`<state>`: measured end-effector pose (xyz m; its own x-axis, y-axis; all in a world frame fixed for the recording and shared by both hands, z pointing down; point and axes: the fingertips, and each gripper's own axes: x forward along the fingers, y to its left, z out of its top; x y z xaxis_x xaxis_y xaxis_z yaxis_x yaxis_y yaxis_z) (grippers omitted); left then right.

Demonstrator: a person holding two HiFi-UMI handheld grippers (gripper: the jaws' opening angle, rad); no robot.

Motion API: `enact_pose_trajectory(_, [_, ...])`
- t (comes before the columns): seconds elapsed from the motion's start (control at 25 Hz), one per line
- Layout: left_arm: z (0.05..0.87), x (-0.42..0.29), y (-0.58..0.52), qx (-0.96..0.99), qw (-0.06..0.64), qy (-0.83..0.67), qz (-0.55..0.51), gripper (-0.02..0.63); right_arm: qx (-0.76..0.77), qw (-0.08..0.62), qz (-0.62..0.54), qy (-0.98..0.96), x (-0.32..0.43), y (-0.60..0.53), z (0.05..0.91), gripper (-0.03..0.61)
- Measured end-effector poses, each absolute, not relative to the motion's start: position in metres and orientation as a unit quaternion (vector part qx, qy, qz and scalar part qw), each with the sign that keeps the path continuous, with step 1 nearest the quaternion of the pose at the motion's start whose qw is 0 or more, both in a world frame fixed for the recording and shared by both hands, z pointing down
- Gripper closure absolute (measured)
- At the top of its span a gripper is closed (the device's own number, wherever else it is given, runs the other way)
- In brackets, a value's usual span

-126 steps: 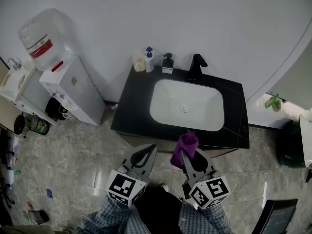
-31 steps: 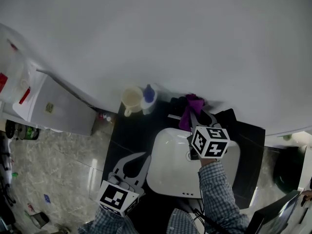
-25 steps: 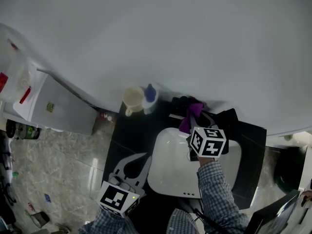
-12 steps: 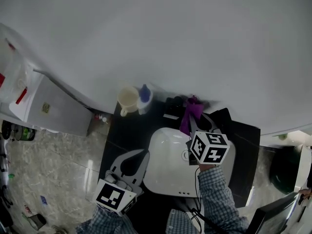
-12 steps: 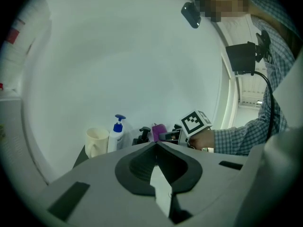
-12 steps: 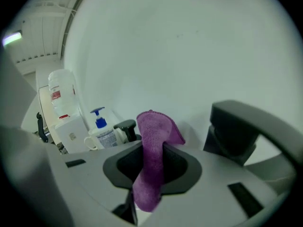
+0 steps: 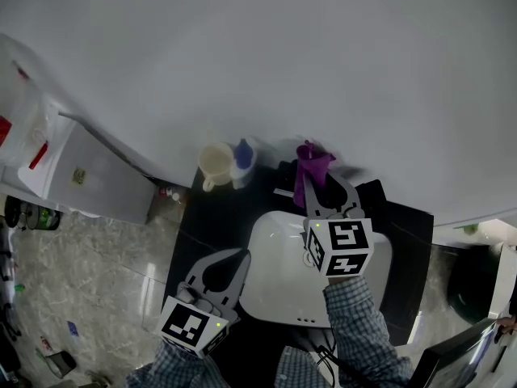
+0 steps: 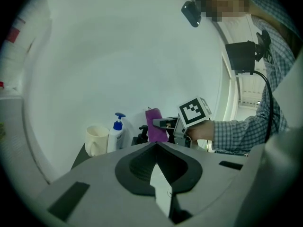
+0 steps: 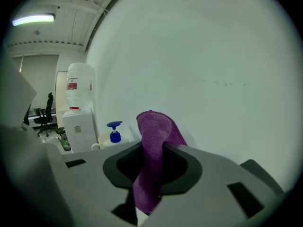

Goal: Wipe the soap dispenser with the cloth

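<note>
**Head view.** The right gripper (image 7: 311, 188) reaches across the white basin (image 7: 271, 269) toward its far rim. Its jaws are clamped on the purple cloth (image 7: 309, 162), which stands up past the tips. The black soap dispenser (image 7: 283, 175) stands upright on the counter just beyond the basin's far rim, immediately left of the cloth. Contact between the two cannot be read from here. The dispenser's long axis is vertical, so a wipe would probably run up and down its body. The right gripper is by far the nearer one. The left gripper (image 7: 240, 254) hangs at the basin's near-left edge, well apart from the dispenser. Beyond the basin's far-left corner, a blue-pump bottle (image 7: 242, 157) and a cream cup (image 7: 215, 165) stand just beside each other. They are the nearest obstacles to any leftward stroke.

**Left gripper view.** The left gripper (image 8: 156, 145) has its jaw tips together with nothing between them. Beyond the basin, from left to right, stand the cup (image 8: 97, 140), the bottle (image 8: 116, 132), the dispenser (image 8: 141, 135) and the cloth (image 8: 156, 125). The cloth overlaps the dispenser's right side.

**Right gripper view.** The right gripper (image 9: 156, 150) pinches the cloth (image 9: 154, 126), which folds over above the tips. The dispenser is hidden below the jaw bodies. The bottle's pump (image 9: 113, 131) shows to the left, with a water cooler (image 9: 78, 112) farther off. The wall stands close behind.
</note>
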<state>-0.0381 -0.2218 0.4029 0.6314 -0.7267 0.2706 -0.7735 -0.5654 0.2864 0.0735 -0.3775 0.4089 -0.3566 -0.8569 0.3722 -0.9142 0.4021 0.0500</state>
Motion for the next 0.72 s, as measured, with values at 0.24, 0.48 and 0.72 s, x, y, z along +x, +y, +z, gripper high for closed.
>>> enact_pose_trajectory(0.24, [0.408,-0.046,-0.220,0.876,0.198,-0.436,0.066,0.603,0.522,0.212,0.049,-0.825,0.055,-0.372,0.433,0.488])
enact_pose_trajectory(0.48, [0.416,-0.048,-0.219,0.873,0.202,-0.438,0.075,0.603,0.513,0.223,0.044,-0.828,0.047,-0.365,0.451,0.488])
enact_pose_trajectory(0.72, [0.418,-0.049,-0.221,0.870,0.206,-0.441,0.077,0.603,0.479,0.282,0.048,-0.830,0.034,-0.353,0.490,0.488])
